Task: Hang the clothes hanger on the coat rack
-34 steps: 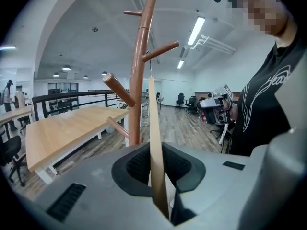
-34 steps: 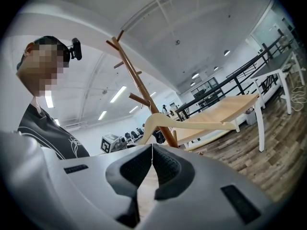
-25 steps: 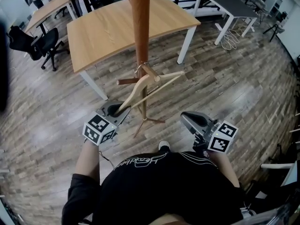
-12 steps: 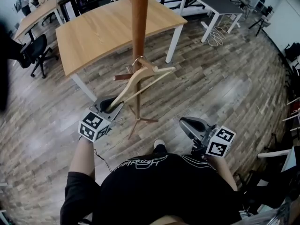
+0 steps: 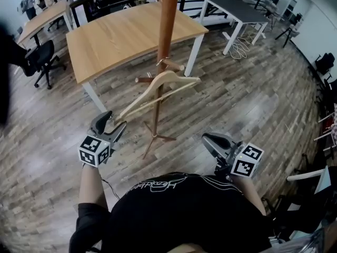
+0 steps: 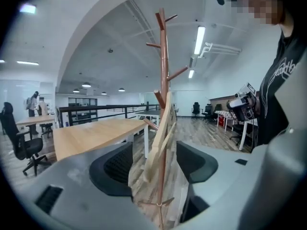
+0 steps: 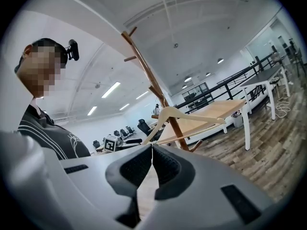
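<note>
The wooden clothes hanger hangs by its metal hook from a low peg of the brown coat rack. Its left arm slopes down towards my left gripper. That gripper's jaws are opening and stand wide. In the left gripper view the hanger shows end-on in line with the gap, in front of the rack's pole, and neither pad touches it. My right gripper is shut and empty, low and to the right of the rack. In the right gripper view its pads meet, with the hanger beyond them.
The rack's splayed feet stand on the plank floor just ahead of me. A large wooden table stands behind the rack. A black office chair is at the far left. A dark table is at the back right.
My left gripper has let go of the hanger's left end, opened wide and drawn back to the left. The hanger now hangs from the peg alone. The right gripper has barely shifted.
</note>
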The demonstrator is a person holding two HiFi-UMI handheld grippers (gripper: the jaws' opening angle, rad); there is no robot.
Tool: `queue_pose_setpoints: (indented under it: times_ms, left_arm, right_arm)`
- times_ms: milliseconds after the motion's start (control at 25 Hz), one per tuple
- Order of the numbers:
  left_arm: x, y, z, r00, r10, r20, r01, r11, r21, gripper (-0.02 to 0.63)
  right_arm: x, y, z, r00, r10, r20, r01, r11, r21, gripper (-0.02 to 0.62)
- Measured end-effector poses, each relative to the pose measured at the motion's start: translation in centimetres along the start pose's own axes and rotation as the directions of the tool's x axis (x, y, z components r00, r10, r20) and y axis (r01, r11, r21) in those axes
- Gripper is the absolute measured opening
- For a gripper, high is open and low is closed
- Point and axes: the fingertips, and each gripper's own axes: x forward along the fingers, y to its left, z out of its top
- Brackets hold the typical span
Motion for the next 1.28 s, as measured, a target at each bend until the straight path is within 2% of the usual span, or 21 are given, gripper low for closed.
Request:
queue_pose_setpoints:
  times_ms: [160, 240, 360, 520, 640, 720, 760, 840, 920, 1000, 1160, 1280]
  left_arm:
    - [-5.6, -0.8, 2.2, 0.986, 0.123, 0.11, -0.114, 0.99, -0.089, 0.264]
    - [-7.7, -2.8, 4.2, 0.976, 0.13, 0.175, -0.102, 0.981, -0.164, 0.264]
    - [-9.3, -8.5, 7.8, 0.966, 0.051, 0.252, 0.003, 0.978, -0.208, 0.262]
    - [-9.8, -18.5, 11.2, 0.941, -0.087, 0.327, 0.154, 0.971, -0.186, 0.231]
    - [-9.7, -26.7, 11.6, 0.918, -0.198, 0.343, 0.272, 0.945, -0.182, 0.195]
    - [-10.0, -31.7, 11.3, 0.906, -0.246, 0.344, 0.323, 0.927, -0.189, 0.162]
    - [-10.3, -33.8, 11.1, 0.9, -0.263, 0.346, 0.342, 0.92, -0.192, 0.142]
    - [-11.4, -37.5, 10.8, 0.889, -0.285, 0.359, 0.373, 0.905, -0.206, 0.055]
    - [-12.5, -40.5, 10.5, 0.88, -0.287, 0.378, 0.391, 0.891, -0.232, 0.024]
    - [-13.4, -43.4, 10.3, 0.875, -0.285, 0.39, 0.398, 0.884, -0.247, 0.009]
    - [-14.2, -48.7, 9.6, 0.874, -0.289, 0.39, 0.399, 0.886, -0.238, 0.006]
    - [-14.7, -52.0, 9.5, 0.851, -0.314, 0.421, 0.448, 0.853, -0.268, 0.006]
  right_arm:
    - [0.1, 2.2, -0.7, 0.998, 0.062, -0.02, -0.063, 0.997, -0.039, 0.04]
    - [-0.5, 3.1, -1.0, 0.995, 0.09, -0.029, -0.091, 0.995, -0.043, 0.04]
    - [-2.1, 4.7, -1.4, 0.991, 0.133, -0.035, -0.134, 0.99, -0.049, 0.04]
    - [-5.9, 6.7, -2.4, 0.983, 0.18, -0.034, -0.182, 0.981, -0.066, 0.04]
    - [-9.7, 8.1, -3.5, 0.977, 0.214, -0.014, -0.215, 0.974, -0.067, 0.04]
    - [-12.4, 9.0, -4.4, 0.971, 0.238, -0.009, -0.238, 0.969, -0.07, 0.04]
    - [-13.6, 9.5, -4.9, 0.969, 0.249, -0.009, -0.249, 0.966, -0.072, 0.04]
    - [-15.9, 10.7, -5.8, 0.963, 0.268, -0.01, -0.268, 0.96, -0.075, 0.04]
    - [-18.2, 11.9, -6.9, 0.959, 0.281, -0.015, -0.282, 0.957, -0.075, 0.04]
    - [-20.5, 13.0, -7.9, 0.957, 0.291, -0.023, -0.292, 0.954, -0.075, 0.04]
    - [-24.6, 15.1, -9.6, 0.948, 0.316, -0.026, -0.317, 0.945, -0.085, 0.04]
    - [-27.6, 16.3, -9.9, 0.944, 0.33, -0.003, -0.328, 0.938, -0.116, 0.04]
